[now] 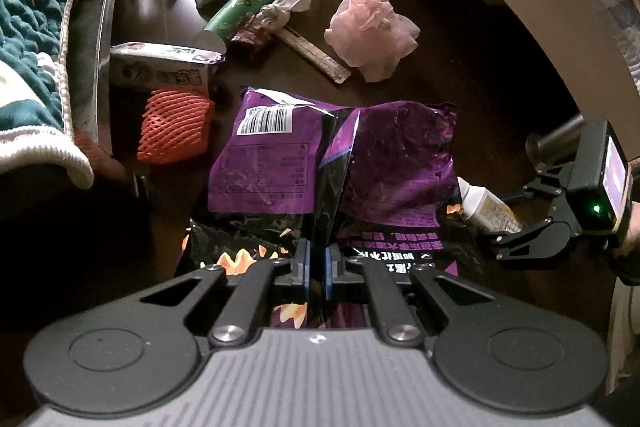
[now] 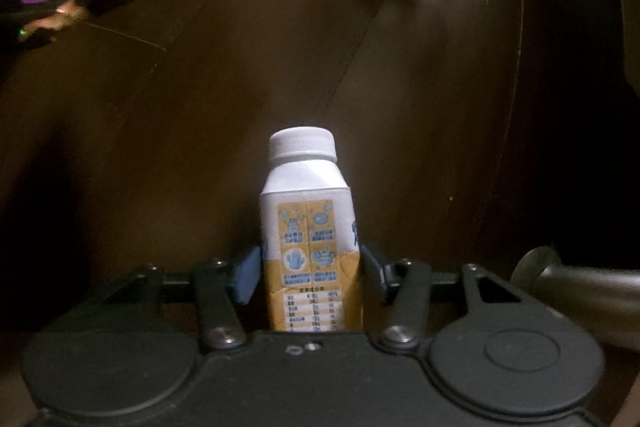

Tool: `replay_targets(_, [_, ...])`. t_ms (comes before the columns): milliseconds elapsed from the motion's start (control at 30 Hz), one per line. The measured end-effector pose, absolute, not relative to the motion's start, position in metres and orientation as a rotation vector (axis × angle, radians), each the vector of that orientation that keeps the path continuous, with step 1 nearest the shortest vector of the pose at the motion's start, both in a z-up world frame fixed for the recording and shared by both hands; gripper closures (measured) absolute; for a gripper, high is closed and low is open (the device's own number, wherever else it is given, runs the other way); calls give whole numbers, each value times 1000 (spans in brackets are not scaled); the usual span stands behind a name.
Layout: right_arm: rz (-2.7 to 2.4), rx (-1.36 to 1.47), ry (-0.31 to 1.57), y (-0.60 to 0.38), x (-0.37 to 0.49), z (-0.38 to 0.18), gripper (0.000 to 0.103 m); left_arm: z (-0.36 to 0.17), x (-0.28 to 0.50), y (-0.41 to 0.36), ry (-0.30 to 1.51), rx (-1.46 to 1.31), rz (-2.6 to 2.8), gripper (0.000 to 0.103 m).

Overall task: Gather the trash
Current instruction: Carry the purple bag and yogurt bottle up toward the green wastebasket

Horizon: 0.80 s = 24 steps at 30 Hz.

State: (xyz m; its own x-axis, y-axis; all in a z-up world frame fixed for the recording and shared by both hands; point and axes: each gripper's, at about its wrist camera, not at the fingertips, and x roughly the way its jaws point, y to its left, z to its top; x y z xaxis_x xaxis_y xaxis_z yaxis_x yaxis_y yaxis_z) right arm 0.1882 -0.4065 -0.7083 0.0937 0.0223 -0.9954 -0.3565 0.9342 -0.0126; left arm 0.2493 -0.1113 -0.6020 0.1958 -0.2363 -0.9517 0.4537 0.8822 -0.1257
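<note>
The left hand-held gripper (image 1: 318,263) is clenched on the crinkled purple foil snack bag (image 1: 336,163) lying on the dark wooden floor (image 2: 168,131). The right hand-held gripper (image 2: 308,277) straddles a small white-capped yellow drink bottle (image 2: 310,227), its pads not clearly pressing; grasped so near the base, the bottle could tip or slip out.
</note>
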Motion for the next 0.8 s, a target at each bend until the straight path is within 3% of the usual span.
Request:
replay_targets(333, [219,-244,1310,-396,212,-627,51,-567,257,-118,1226,137,-484,97])
replay_targets(800, [156,-156,1080,-381,245,-438,51,-403,271,-119,899,103,-439,97])
